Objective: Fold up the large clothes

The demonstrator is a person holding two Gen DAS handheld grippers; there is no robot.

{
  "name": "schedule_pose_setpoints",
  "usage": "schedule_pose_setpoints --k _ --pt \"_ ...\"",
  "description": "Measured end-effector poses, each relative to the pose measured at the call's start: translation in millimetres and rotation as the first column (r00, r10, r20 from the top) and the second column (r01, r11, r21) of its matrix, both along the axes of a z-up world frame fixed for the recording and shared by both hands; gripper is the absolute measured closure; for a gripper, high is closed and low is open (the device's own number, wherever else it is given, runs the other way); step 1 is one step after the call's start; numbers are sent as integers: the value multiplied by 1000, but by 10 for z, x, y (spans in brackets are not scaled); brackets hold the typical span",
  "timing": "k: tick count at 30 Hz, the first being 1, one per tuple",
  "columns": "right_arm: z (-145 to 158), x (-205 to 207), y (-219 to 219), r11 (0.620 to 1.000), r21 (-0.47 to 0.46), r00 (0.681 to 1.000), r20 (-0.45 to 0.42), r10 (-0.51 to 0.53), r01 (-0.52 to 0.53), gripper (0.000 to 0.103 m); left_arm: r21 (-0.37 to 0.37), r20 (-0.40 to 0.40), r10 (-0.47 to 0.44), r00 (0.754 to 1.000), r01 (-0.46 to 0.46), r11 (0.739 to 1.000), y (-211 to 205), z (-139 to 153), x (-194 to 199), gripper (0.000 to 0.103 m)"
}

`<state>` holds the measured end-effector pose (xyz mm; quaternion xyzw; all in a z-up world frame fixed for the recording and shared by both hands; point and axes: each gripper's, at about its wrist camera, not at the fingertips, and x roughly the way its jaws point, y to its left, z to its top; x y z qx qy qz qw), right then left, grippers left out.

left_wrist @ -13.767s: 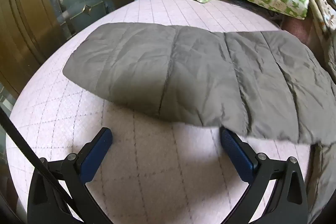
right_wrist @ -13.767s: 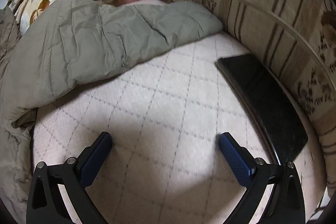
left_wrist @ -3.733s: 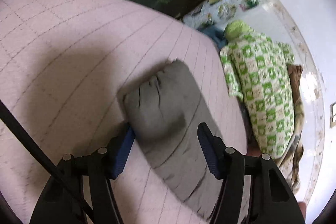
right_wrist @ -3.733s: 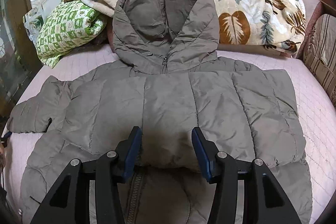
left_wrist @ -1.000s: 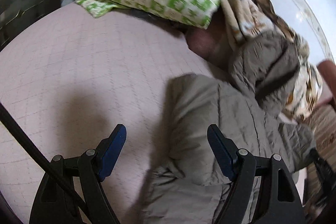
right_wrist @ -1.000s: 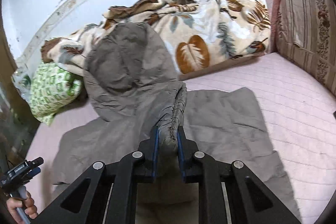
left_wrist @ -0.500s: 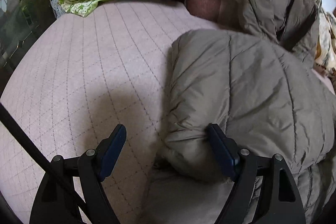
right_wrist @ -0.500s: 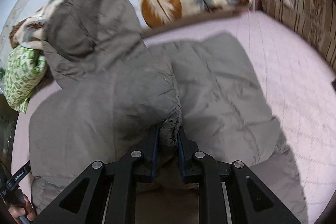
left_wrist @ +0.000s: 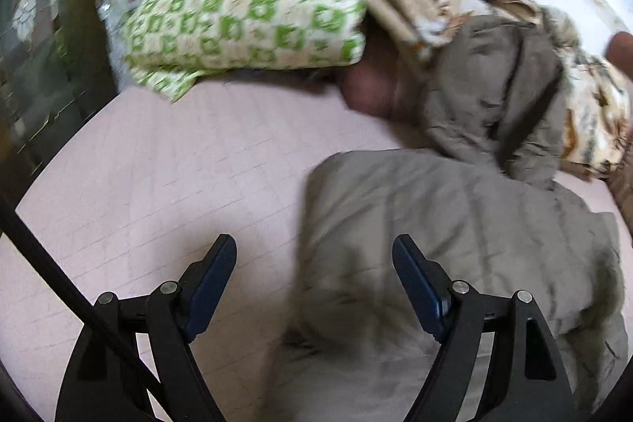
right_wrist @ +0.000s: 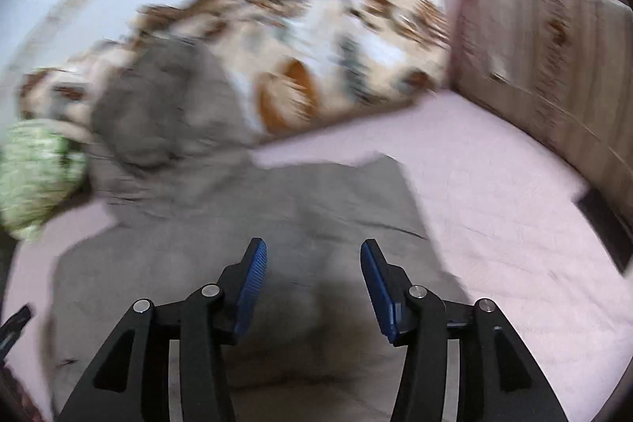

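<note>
A grey-brown puffer jacket (left_wrist: 455, 224) lies on the pink quilted bed (left_wrist: 166, 176) with both sleeves folded in over its body. Its hood (left_wrist: 494, 93) rests against the bedding at the back. My left gripper (left_wrist: 314, 279) is open and empty, above the jacket's left edge. In the right wrist view the jacket (right_wrist: 253, 232) fills the lower middle and the hood (right_wrist: 158, 113) lies at the back left. My right gripper (right_wrist: 312, 279) is open and empty, just above the jacket's body. Both views are blurred by motion.
A green-and-white checked pillow (left_wrist: 241, 22) and a leaf-print blanket (right_wrist: 336, 38) are piled at the head of the bed. A striped sofa back (right_wrist: 554, 74) borders the bed on the right. A dark cabinet (left_wrist: 35, 38) stands at the left.
My right gripper has opened and let go of the jacket sleeve, which now lies on the jacket's body. Both grippers have pulled back from the jacket.
</note>
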<state>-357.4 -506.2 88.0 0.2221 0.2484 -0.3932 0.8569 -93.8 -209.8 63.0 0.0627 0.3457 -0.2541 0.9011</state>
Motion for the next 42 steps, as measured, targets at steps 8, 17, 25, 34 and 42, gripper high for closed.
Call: schedule_pose_setpoints --k 8,17,25,34,42 --pt "-344 506 148 974 80 971 -91 220 -213 48 83 -46 -97 994 101 991 -415 -269 -80 22" --pt "-659 667 101 968 135 947 -218 236 -211 46 171 -134 -88 987 111 979 -493 -530 19 21" --pt "-636 669 108 968 125 943 -228 242 -219 45 139 -139 -87 986 106 985 -433 -477 22 22" --pt "-329 605 251 966 70 958 -134 255 -247 42 50 -112 -143 983 149 988 -432 -240 -130 22" --pt "-525 776 351 952 98 930 -205 305 -290 39 97 -136 -164 977 177 979 -535 -383 -174 22"
